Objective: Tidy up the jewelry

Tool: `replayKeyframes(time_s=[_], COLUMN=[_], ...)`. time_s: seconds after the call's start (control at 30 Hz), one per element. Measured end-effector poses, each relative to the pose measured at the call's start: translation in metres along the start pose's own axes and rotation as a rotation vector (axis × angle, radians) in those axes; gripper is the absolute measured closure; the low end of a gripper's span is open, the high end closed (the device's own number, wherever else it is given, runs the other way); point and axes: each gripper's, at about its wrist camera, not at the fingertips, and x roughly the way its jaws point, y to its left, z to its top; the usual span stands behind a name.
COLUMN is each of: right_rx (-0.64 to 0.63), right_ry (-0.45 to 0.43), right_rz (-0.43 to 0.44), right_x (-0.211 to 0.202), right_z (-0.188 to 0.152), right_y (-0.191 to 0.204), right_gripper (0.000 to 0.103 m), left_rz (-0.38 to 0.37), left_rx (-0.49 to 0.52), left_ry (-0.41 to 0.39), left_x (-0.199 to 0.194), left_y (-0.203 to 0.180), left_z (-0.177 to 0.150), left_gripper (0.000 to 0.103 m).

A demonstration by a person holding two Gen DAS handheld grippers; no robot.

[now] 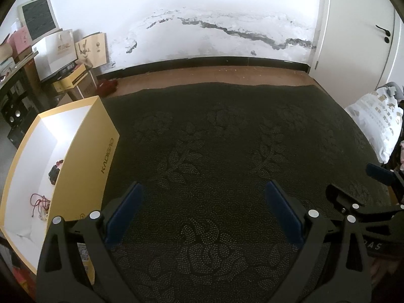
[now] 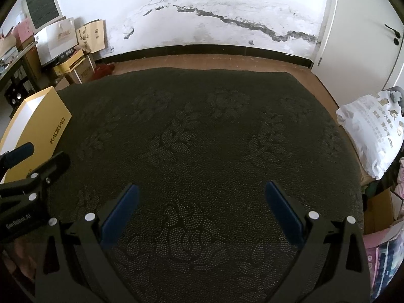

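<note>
A dark studded mat with a flower pattern covers most of the floor. At its left edge sits an open yellow box with a white inside. The left gripper and the right gripper hover over the mat side by side, each spread wide with nothing between the blue pads. In the box lie a dark beaded piece, perhaps a bracelet, and a red cord.
</note>
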Motion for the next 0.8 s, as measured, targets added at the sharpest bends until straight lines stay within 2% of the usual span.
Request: replayKeyframes(time_s=[0.8], right_rx=[-0.003], right_ry=[0.000], right_rz=[0.003], right_x=[-0.0008], right_z=[0.0009], right_y=[-0.0004], right_gripper=[0.007], left_rz=[-0.002], left_rx=[-0.003], left_ry=[-0.001], left_x=[0.0002], left_y=[-0.0009], left_z=[0.0018], left_gripper=[0.008])
